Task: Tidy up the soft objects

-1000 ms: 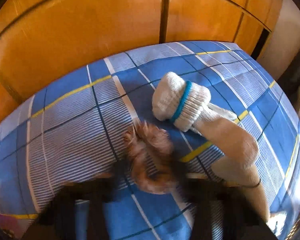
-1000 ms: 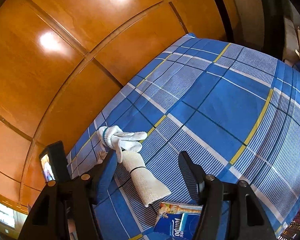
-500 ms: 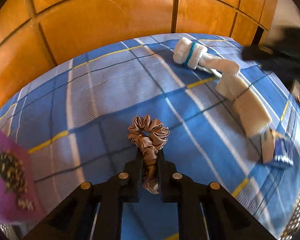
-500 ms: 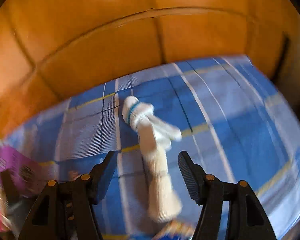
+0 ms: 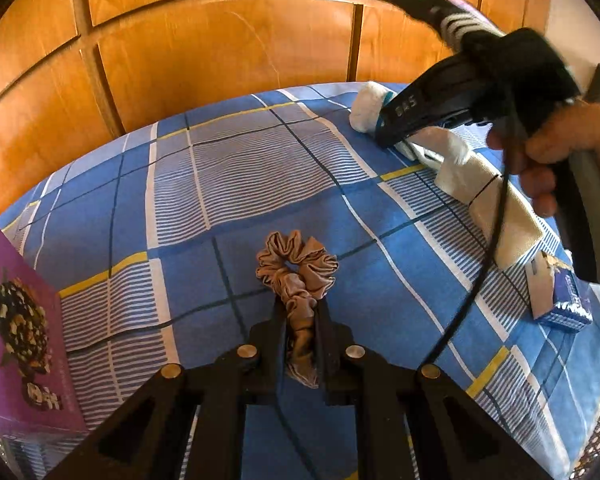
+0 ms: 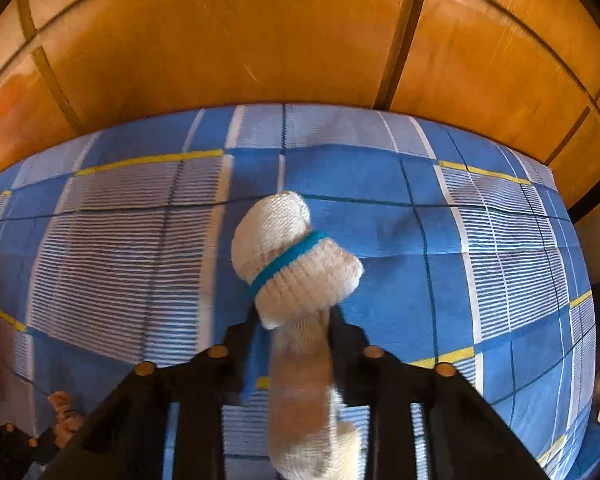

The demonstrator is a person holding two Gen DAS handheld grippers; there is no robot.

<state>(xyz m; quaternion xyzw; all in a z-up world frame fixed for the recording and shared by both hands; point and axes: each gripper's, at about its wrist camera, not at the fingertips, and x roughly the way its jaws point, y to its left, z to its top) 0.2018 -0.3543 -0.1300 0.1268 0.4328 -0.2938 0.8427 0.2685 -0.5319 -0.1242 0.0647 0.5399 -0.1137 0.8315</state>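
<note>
Since a second ago: swung across the bed with the scrunchie, left claw now settled; rolled and dropped onto the glove, right claw, its jaws just closing with the glove between them.

Left wrist view: left claw [image 5: 298, 320] clenched on a tan scrunchie [image 5: 296, 276], ruffled loop sticking out past the tips, over the checked blue bed sheet [image 5: 220, 184]. Left of the scrunchie, at the frame edge, a purple box [image 5: 16, 320]. Up and right of the scrunchie, right claw [image 5: 392, 136] gripped by a hand [image 5: 560, 148], tips down on a white glove [image 5: 366, 106] with a blue band. Trailing from the glove toward the right edge, a cream cloth [image 5: 500, 208]; just past its end, a blue tissue pack [image 5: 560, 300]. Behind the bed, orange wood panels [image 5: 220, 60].

Right wrist view: right claw [image 6: 294, 320] clamped on the glove [image 6: 288, 256] below its blue band, rolled cuff bulging above the tips, body hanging blurred between the fingers. Scrunchie [image 6: 62, 412] far down left of the glove, at the edge.
</note>
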